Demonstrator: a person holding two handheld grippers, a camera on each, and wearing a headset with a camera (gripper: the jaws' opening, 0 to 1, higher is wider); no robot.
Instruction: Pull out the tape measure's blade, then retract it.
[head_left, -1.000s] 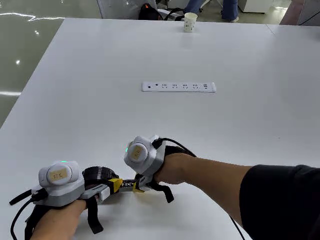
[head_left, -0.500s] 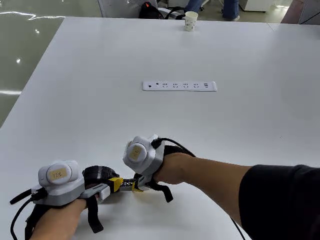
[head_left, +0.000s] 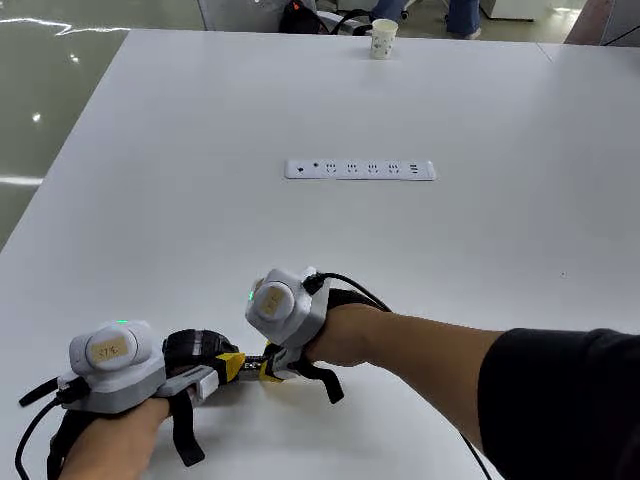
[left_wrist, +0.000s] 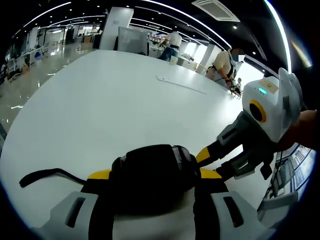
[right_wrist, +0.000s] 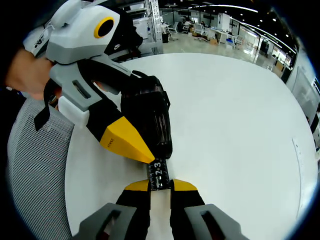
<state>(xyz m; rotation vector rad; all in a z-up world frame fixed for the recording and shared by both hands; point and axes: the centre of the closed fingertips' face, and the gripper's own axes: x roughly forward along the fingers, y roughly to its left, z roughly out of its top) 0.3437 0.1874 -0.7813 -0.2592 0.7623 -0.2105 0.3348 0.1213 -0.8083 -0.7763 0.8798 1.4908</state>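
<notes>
Head view: at the lower left of the frame, your left gripper (head_left: 222, 366) clamps the black tape case (head_left: 193, 346), which is low over the white table (head_left: 480, 230). Your right gripper (head_left: 268, 368) meets it just to the right, its tips close beside the left one's yellow tip. A power strip (head_left: 360, 170) lies near the frame's centre, well apart. A cup (head_left: 381, 40) stands at the top edge.

Left gripper view: the case (left_wrist: 150, 162) sits low in the centre, held between the two jaws. The right gripper (left_wrist: 220, 159) comes in from the right edge, beside the case's mouth.

Right gripper view: at bottom centre, the right gripper's yellow tips are pinched narrow on the blade (right_wrist: 158, 172). Only a short stretch shows, marked 2 and 3, between the tips and the case (right_wrist: 147, 115) above them.

The pull-out looks barely begun. The next move likely calls for you to draw the right gripper straight away from the case along the blade's line. Hold the case steady with the left, and pinch firmly enough that the blade cannot slip free and snap back.
</notes>
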